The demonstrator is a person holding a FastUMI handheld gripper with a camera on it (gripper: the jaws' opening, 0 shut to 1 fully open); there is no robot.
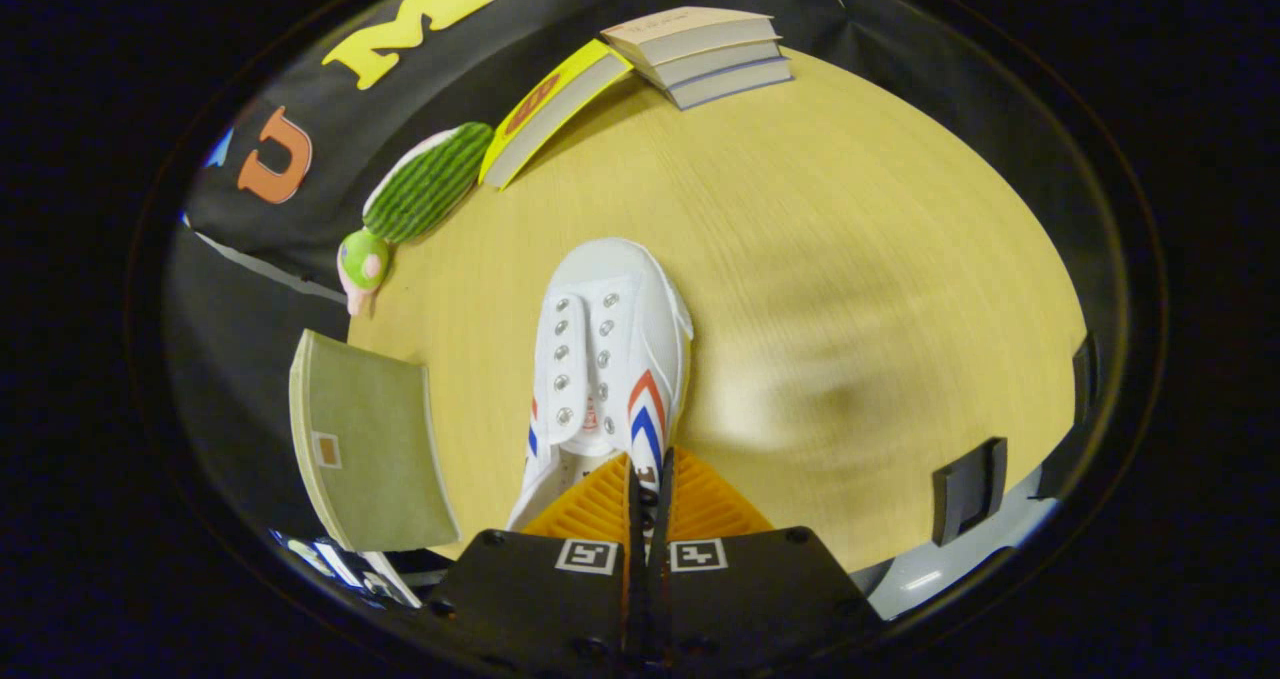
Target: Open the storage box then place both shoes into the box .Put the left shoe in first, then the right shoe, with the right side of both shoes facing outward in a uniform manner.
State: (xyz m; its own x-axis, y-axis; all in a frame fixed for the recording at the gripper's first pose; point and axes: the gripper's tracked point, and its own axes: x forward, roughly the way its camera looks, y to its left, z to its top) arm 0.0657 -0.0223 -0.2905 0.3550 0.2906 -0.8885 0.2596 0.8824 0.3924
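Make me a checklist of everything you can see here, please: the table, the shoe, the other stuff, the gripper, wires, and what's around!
Surface: wooden table, blurred shadow beside the shoe.
Job's things: white shoe with red and blue stripes, toe pointing away; grey box edge with black clips near the fingers.
Clutter: green book; plush toy; yellow book; book stack.
Gripper: gripper fingers pinched on the shoe's heel collar.
Cables: nothing seen.
Surroundings: black cloth wall.
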